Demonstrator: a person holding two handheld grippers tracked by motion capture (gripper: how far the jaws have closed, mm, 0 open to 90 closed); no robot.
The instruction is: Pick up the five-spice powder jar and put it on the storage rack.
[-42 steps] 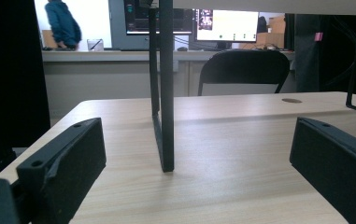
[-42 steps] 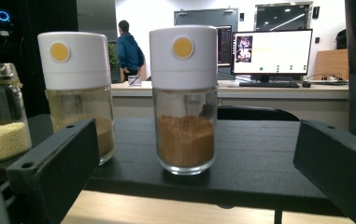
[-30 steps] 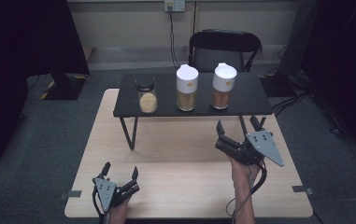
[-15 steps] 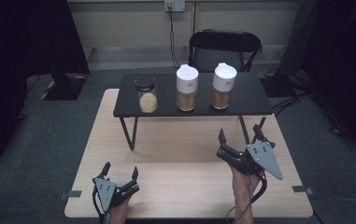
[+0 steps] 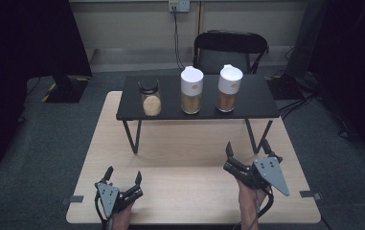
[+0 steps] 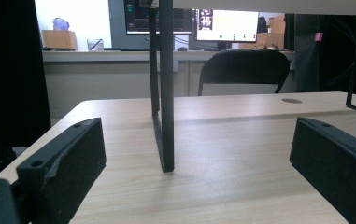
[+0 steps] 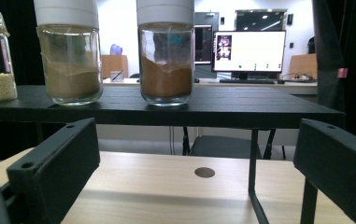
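Three jars (image 5: 191, 91) are stood upright in a row on the shelf (image 5: 256, 103); both grippers, left (image 5: 122, 177) and right (image 5: 247, 147), are held open, empty.

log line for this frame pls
left gripper: open, low over table | right gripper: open, facing jars | three jars on shelf, untouched

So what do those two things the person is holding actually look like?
Each hand holds a black gripper with two chunky, blocky jaws that have small round holes. The left gripper and the right gripper each carry a grey three-cornered plate dotted with small holes, and a black cable trails from each. No sleeves show.
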